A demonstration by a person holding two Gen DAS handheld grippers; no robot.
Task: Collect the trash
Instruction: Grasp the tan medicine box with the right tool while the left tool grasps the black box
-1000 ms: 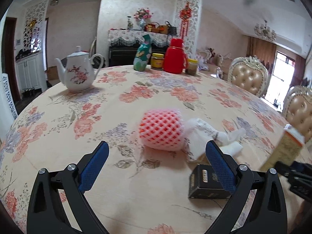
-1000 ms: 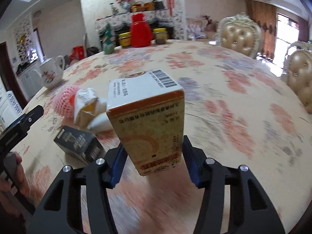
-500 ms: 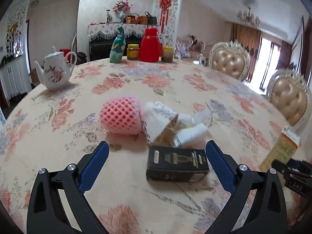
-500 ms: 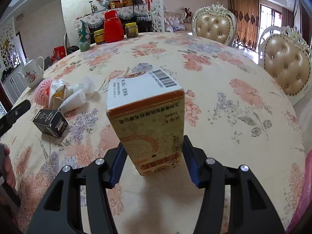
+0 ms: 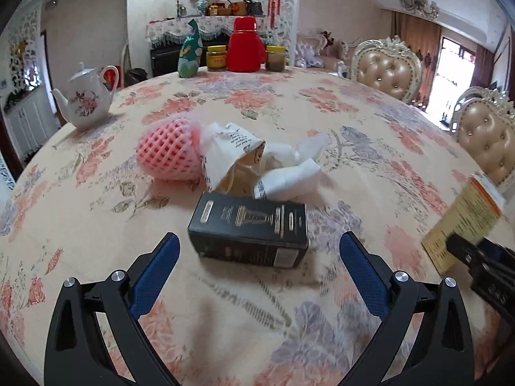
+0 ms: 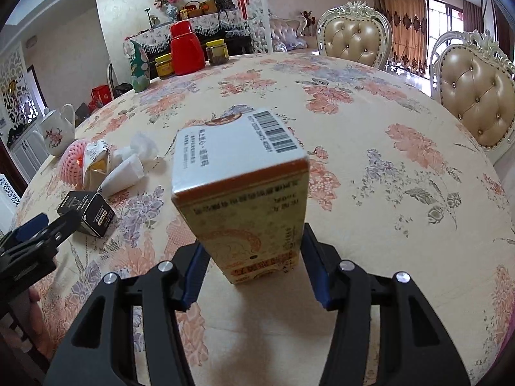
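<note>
While my right gripper (image 6: 254, 267) is clamping the yellow carton (image 6: 244, 193) upright between its pads, my left gripper (image 5: 257, 254) is gaping wide, tilting downward over the floral table (image 5: 322, 122). Just ahead of its jaws, the black box (image 5: 249, 228) is lying flat, blocking the crumpled wrappers (image 5: 257, 160) and pink foam net (image 5: 165, 152) beyond.

**Round table, floral cloth, trash cluster mid-table**

You've got a round table (image 5: 322, 103) under a floral cloth. Landmark: the black box (image 5: 249, 228), lying flat on the cloth. Just behind it sits a crumpled paper bag (image 5: 230, 151) with white tissue wads (image 5: 289, 177) to its right. Left of the bag, touching it, a pink foam net (image 5: 165, 154). Well behind the box at the far edge: white teapot (image 5: 87, 99), green bottle (image 5: 190, 50), red jug (image 5: 245, 45), two jars (image 5: 216, 58).
</note>
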